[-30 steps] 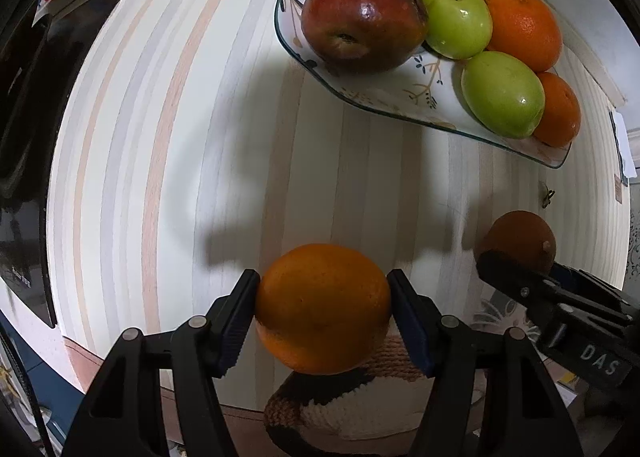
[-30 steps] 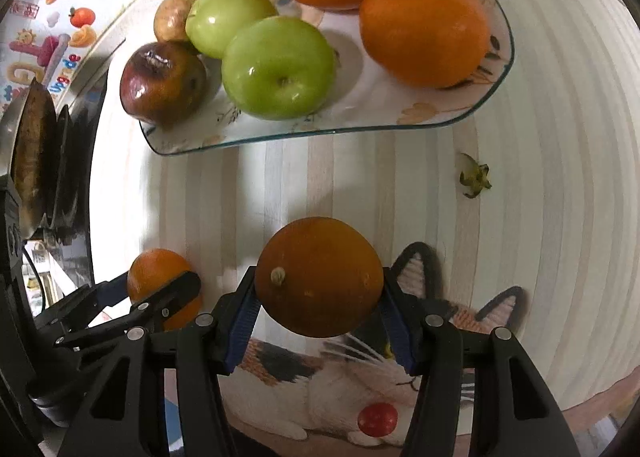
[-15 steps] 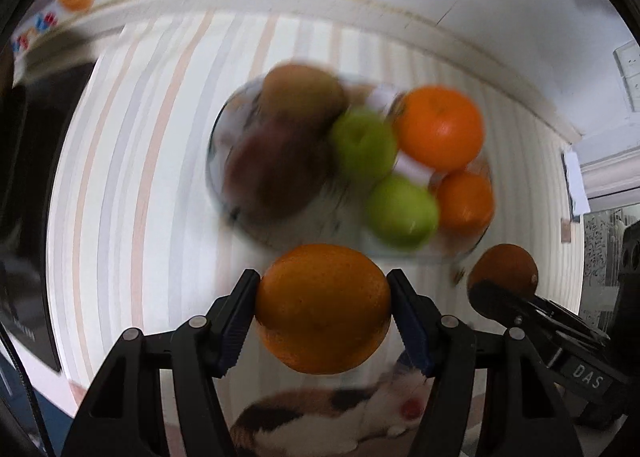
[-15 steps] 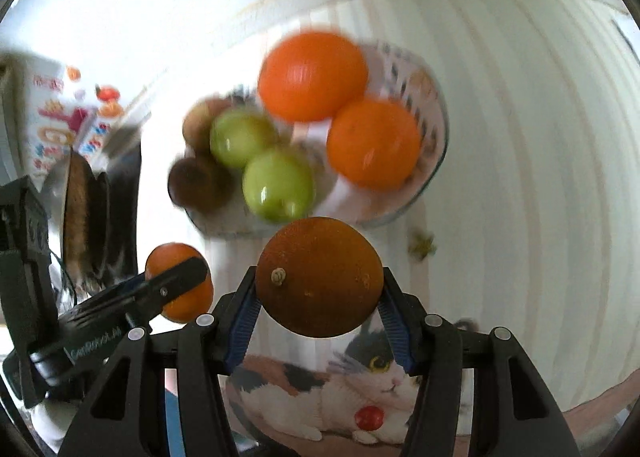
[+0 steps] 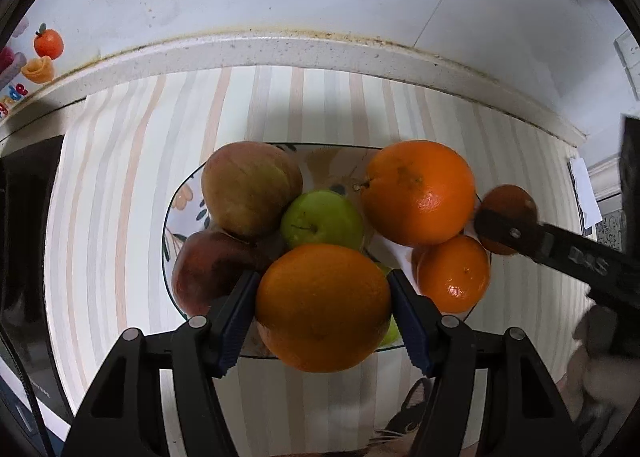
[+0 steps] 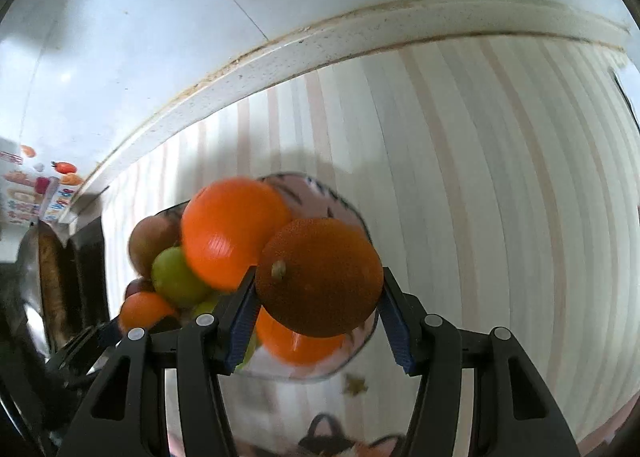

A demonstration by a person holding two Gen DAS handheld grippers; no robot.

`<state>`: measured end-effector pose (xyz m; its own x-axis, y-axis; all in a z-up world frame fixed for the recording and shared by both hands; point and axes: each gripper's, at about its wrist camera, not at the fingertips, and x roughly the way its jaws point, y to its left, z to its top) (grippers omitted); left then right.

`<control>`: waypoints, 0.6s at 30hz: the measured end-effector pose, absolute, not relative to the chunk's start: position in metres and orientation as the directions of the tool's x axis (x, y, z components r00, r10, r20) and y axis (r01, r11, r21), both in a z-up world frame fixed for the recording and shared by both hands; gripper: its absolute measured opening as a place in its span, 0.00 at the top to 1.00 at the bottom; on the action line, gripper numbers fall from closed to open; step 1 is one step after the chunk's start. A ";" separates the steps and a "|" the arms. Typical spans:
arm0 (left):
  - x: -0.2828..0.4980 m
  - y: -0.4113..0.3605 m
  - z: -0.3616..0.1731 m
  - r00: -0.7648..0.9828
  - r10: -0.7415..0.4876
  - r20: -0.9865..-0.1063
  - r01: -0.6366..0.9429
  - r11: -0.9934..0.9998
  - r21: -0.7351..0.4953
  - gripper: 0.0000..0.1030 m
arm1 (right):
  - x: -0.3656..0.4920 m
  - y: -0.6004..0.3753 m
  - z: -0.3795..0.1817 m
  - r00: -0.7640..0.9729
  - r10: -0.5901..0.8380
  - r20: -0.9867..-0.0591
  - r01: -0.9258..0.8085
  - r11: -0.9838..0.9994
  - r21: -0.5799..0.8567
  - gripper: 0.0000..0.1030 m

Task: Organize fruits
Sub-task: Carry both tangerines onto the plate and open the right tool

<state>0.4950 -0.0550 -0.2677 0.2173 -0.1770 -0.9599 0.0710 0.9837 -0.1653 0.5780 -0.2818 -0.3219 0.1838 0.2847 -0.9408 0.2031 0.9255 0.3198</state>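
Right gripper [image 6: 318,307] clamps dark orange [image 6: 319,277] above plate [image 6: 360,353].

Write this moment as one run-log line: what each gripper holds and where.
left gripper: shut on bright orange, over plate | right gripper: shut on dark orange, at plate's edge | neither released

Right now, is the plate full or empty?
Nearly full: the plate already carries apples and oranges, leaving little bare surface.
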 end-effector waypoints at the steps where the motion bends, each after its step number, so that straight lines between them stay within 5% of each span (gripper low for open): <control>1: 0.494 -0.055 -0.267 0.225 -0.174 -0.959 0.072 0.984 -0.162 0.39 | 0.582 -0.280 -0.326 0.172 0.275 -0.946 0.191 0.933 0.306 0.43; 18: 0.489 -0.050 -0.271 0.280 -0.156 -0.947 0.092 0.986 -0.136 0.38 | 0.586 -0.269 -0.343 0.161 0.276 -0.948 0.138 0.944 0.298 0.42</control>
<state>0.4894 -0.0500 -0.2708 0.2797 -0.1565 -0.9473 0.0915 0.9865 -0.1359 0.5860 -0.2689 -0.3426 0.1609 0.2757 -0.9477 0.1383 0.9444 0.2982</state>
